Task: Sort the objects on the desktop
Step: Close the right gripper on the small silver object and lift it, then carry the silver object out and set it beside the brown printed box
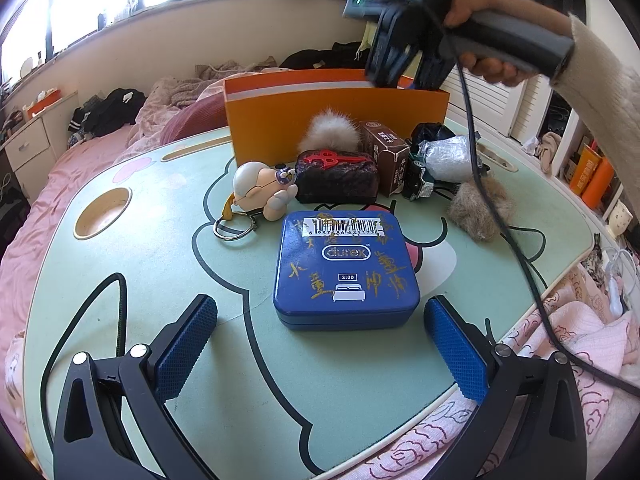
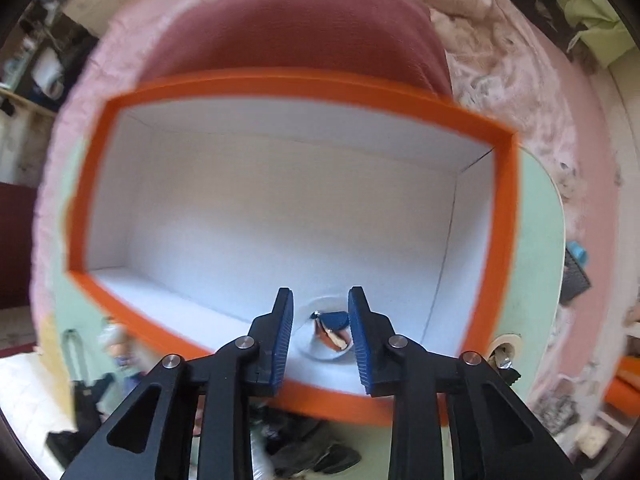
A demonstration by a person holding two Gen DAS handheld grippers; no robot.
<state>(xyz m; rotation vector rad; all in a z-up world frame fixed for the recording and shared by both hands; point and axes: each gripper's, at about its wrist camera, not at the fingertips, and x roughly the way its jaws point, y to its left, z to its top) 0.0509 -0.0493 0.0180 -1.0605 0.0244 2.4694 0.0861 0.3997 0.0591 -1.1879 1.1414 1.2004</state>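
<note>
Looking down my left gripper (image 1: 320, 336), I have its blue ribbed pads spread wide and holding nothing, with the flat square blue metal tin (image 1: 346, 270) lying on the mint-green cartoon-printed lap table (image 1: 120, 248) just ahead at twelve o'clock, between the fingertips but not touched by either. I judge this tin to be stiff, light and slick on its painted lid, so I would take it across its two straight side walls, low near the seam, rather than pinching lid and base. Its lid reads "durex" in a white oval, shows "3:00" above a small bed drawing, carries gold handwritten characters I cannot read, and a white barcode sticker whose digits look like 6937686625172. Beyond it, from eleven to one o'clock, sit a cream bald-headed figurine keychain (image 1: 262, 190), a dark glittery pouch with a red emblem (image 1: 338, 178), a brown carton with print too small to read (image 1: 386, 156), and a tan fur tuft (image 1: 480, 208). My right gripper (image 2: 320, 320) hangs over the open orange cardboard box with a white lining (image 2: 506, 216), jaws partly apart and seemingly gripping nothing; a small blue-and-orange item (image 2: 334, 326) lies on the box floor between them, too blurred to name.
</note>
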